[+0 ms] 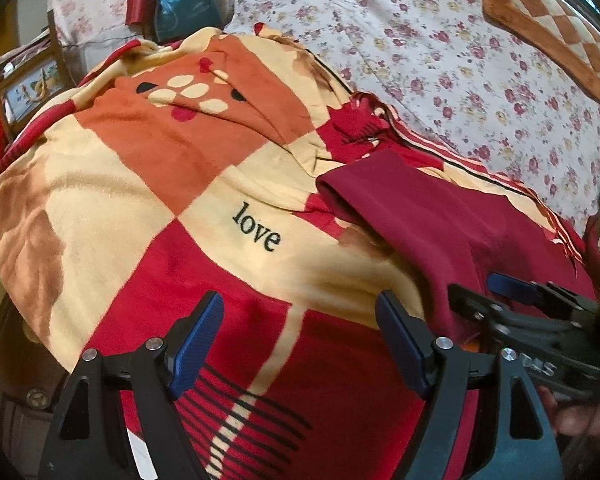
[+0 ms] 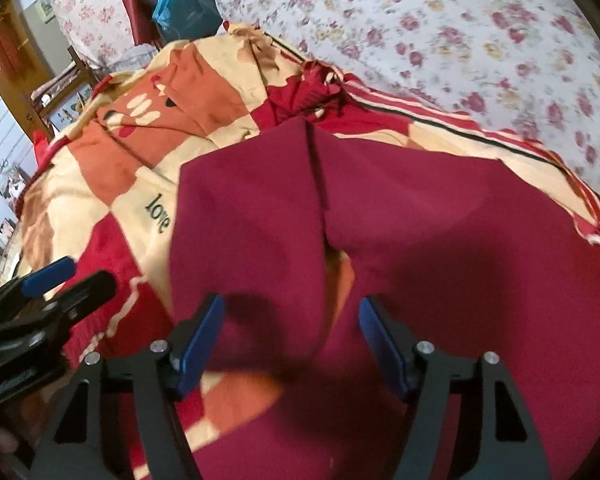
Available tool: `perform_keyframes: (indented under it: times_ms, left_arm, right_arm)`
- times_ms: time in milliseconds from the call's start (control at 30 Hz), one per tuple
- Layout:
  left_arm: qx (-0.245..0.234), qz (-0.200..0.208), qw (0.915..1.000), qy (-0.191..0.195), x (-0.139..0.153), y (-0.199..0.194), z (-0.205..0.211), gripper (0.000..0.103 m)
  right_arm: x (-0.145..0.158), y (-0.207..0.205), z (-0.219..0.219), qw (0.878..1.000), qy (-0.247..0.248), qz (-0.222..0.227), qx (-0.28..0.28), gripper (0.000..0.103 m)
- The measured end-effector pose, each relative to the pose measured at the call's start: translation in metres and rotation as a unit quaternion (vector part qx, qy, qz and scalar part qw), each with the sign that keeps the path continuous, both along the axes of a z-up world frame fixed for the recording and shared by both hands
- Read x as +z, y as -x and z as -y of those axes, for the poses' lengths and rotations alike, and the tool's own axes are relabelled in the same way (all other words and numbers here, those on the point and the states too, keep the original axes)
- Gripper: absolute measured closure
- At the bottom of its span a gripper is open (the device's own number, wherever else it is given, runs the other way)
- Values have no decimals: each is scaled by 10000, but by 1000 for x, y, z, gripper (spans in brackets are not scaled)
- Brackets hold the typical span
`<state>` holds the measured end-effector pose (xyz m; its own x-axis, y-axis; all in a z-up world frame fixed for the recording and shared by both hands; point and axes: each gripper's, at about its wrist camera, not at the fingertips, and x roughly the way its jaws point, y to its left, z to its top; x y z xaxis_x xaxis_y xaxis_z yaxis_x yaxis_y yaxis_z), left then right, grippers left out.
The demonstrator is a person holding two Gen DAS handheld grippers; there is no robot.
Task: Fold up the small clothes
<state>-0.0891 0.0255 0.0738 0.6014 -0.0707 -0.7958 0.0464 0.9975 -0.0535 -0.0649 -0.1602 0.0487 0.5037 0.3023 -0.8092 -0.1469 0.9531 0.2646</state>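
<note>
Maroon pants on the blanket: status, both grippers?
Left gripper open, over bare blanket. Right gripper open above maroon pants, no grip yet. Pants flat, unfolded. Nothing in the way.

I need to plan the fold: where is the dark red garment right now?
The dark red garment lies on the patchwork blanket, filling the right wrist view's centre, right of the word "love".

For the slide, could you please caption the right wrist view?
Right gripper, jaws open, poised over dark red trousers spread on a patchwork blanket.
</note>
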Motion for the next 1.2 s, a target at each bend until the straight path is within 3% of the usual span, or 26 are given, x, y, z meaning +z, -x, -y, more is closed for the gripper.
perform_keyframes:
  times_ms: [100, 133, 167, 200, 267, 500, 667, 800, 967, 1200]
  left_arm:
    - [40, -21, 10000, 24, -3, -3, -2, 44]
    - [46, -31, 10000, 25, -3, -4, -2, 44]
    - [42, -43, 10000, 32, -4, -5, -1, 44]
    - [37, -48, 10000, 38, -4, -5, 0, 44]
    - [16, -38, 10000, 56, -3, -5, 3, 44]
    - [-78, 55, 10000, 20, 5, 0, 13, 44]
    - [-180, 107, 9998, 19, 9, 4, 23, 44]
    - [-308, 92, 9995, -5, 9, 5, 37, 44]
    - [-580, 64, 9981, -194, 5, 4, 63, 44]
    - [-811, -42, 9961, -337, -6, -4, 93, 44]
  right_arm:
    - [-9, -13, -1, 9998, 139, -62, -116, 36]
    - [-9, -14, -1, 9997, 182, -40, -153, 50]
    - [-8, -14, -3, 9992, 353, -6, -169, 86]
    - [-6, -13, -3, 9992, 390, 41, -90, 99]
    - [-4, -11, -2, 9997, 229, -79, 84, 100]
    - [39, 11, 26, 9996, -11, 289, 60, 100]
    - [76, 34, 60, 9971, 407, 634, -108, 100]
    - [91, 46, 111, 9941, 682, 642, -548, 100]
    - [90, 57, 174, 9874, 956, 422, -1191, 100]
    - [58, 65, 236, 9727, 1444, -187, -1808, 100]
